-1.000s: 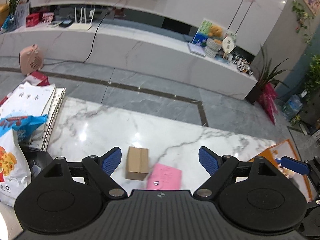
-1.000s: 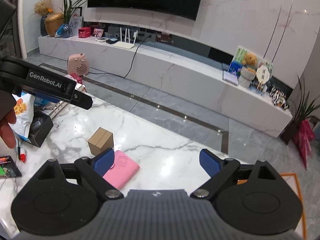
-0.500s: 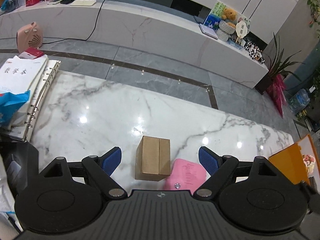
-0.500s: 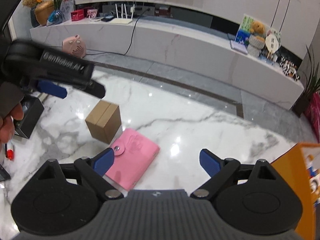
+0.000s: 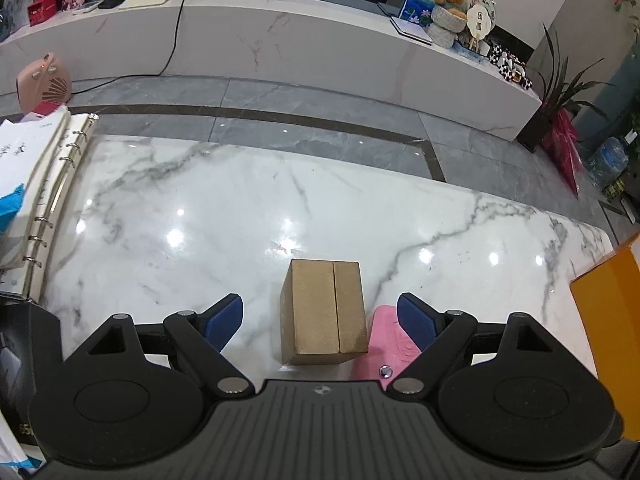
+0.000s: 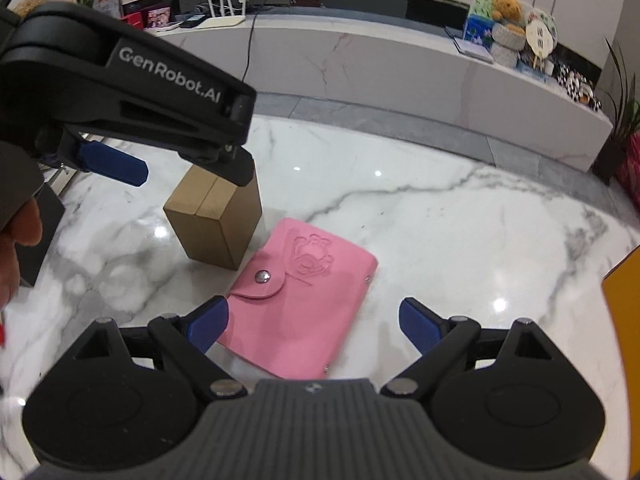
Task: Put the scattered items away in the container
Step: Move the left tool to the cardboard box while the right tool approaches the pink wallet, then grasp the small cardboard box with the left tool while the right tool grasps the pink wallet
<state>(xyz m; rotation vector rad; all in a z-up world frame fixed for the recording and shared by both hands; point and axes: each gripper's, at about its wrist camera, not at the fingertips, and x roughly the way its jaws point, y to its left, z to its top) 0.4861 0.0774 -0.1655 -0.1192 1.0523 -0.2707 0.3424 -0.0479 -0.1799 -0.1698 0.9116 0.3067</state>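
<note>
Now | left tool [image 5: 319, 316]: wide, empty, cardboard box [image 5: 324, 314] between its fingers on the desk [image 5: 200, 216] | right tool [image 6: 308, 320]: wide, empty, pink wallet [image 6: 304, 296] flat between its fingers, just right of box

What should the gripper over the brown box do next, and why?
Probably lower a little more, then close. The left gripper is open, with the cardboard box lined up between its blue fingers, which do not look to be touching it yet. The box stands on the marble table beside the pink wallet, so close gently.
</note>
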